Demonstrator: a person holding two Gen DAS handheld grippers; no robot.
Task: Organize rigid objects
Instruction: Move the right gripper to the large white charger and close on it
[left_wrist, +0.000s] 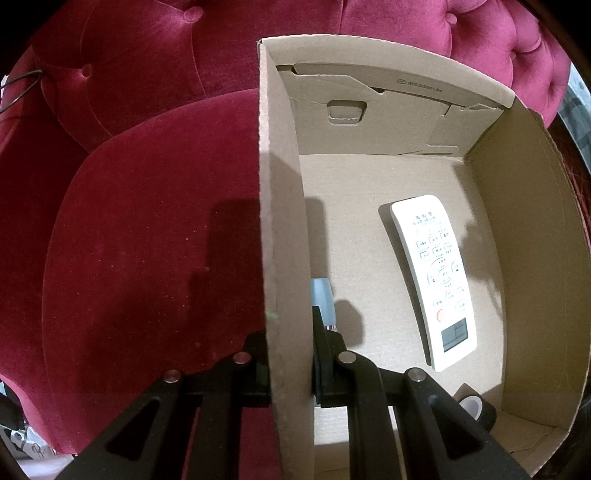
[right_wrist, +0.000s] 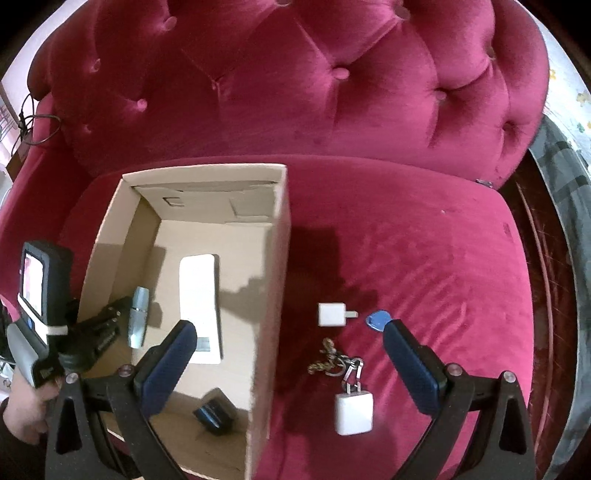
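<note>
Red velvet seat (right_wrist: 424, 240): my left gripper (left_wrist: 290, 369) clamps the box wall (left_wrist: 284, 240) steady while my right gripper (right_wrist: 288, 354), jaws wide and empty, centres over the keyring (right_wrist: 338, 363) before closing.

A cardboard box (right_wrist: 269, 258) stands on the left part of the sofa seat (right_wrist: 424, 240). In it lie a remote control (left_wrist: 432, 280), a metal tube (right_wrist: 138, 317) by its left wall, and a tape roll (right_wrist: 216, 411) near its front edge. Right of the box, on the seat, lie two chargers (right_wrist: 331, 314) (right_wrist: 352, 413), a key bunch (right_wrist: 334, 362) between them, and a pick (right_wrist: 376, 318) right of the farther charger.

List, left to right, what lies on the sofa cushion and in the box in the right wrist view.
Silver tube → white remote → box's right wall → small white plug → blue pick.
</note>
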